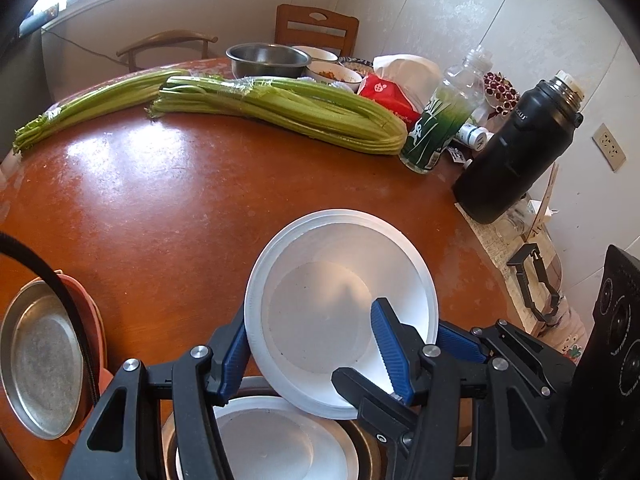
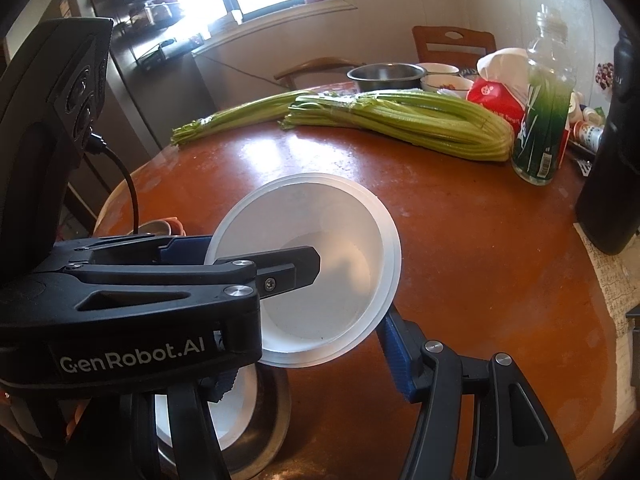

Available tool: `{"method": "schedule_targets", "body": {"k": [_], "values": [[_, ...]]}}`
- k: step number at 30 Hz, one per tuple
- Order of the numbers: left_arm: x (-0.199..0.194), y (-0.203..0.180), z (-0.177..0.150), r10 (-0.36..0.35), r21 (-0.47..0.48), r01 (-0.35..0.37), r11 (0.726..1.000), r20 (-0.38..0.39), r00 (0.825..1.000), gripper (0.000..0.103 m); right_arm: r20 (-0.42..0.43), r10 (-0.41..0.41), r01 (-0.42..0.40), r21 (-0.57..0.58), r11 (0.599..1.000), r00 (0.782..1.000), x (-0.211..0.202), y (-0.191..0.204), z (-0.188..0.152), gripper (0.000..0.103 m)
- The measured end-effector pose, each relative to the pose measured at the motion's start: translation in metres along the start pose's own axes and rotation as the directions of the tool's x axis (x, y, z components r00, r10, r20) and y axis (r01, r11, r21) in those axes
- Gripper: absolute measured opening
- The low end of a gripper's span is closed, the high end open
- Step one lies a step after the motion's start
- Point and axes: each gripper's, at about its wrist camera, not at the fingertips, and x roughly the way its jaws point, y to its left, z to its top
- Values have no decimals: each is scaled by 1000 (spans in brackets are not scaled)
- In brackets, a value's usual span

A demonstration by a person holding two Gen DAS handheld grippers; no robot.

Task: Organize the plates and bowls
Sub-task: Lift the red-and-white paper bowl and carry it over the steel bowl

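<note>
I have the white bowl (image 1: pixel 340 280) up off the table (image 1: pixel 180 208), tilted so its mouth faces me, with a layered rim that may be more than one bowl nested. My left gripper (image 1: pixel 310 320) straddles its left wall: one blue pad sits outside, the other finger reaches inside, and the jaws are drawn in partway and clamped on that wall.

My right gripper (image 2: pixel 308 352) comes in at the bowl's right side. Its outer pad (image 2: pixel 394 344) lies just against the outside of the rim. In the right wrist view the left tool hides the other finger, so I cannot tell whether this one really grips.

Directly underneath sits a steel bowl (image 2: pixel 272 420) with a second white bowl (image 1: pixel 264 440) inside it. The raised bowl's lower rim overlaps that one; I cannot tell whether they touch.

At my left, close to the table edge, a metal plate (image 1: pixel 40 356) rests on a pink dish (image 1: pixel 98 360).

Ahead of the bowl the tabletop is bare wood as far as the celery bundles (image 1: pixel 300 108), which run across the far side.

To the right a green-labelled bottle (image 1: pixel 438 120) and a black flask (image 1: pixel 516 148) stand near the rim. The flask stands by a sheet of newspaper (image 2: pixel 612 284) at the edge.
</note>
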Motion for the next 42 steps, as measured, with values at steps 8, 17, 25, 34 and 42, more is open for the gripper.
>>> {"method": "schedule_targets", "body": {"k": [8, 17, 25, 34, 42], "values": [[-22, 0, -5, 6, 8, -7, 1000, 36, 999, 57, 24, -2, 3, -24, 1000, 1000, -15, 15, 0, 63], [-42, 3, -14, 9, 9, -9, 1000, 68, 998, 57, 44, -3, 6, -50, 999, 999, -28, 32, -3, 63], [-61, 10, -27, 18, 1, -18, 1000, 91, 996, 57, 56, 7, -3, -72, 997, 998, -38, 49, -8, 63], [-83, 17, -44, 43, -12, -42, 999, 118, 992, 57, 74, 25, -18, -105, 994, 997, -51, 70, -17, 64], [-101, 21, -60, 53, -24, -50, 998, 141, 989, 57, 83, 43, -32, -126, 991, 996, -60, 85, -26, 64]]}}
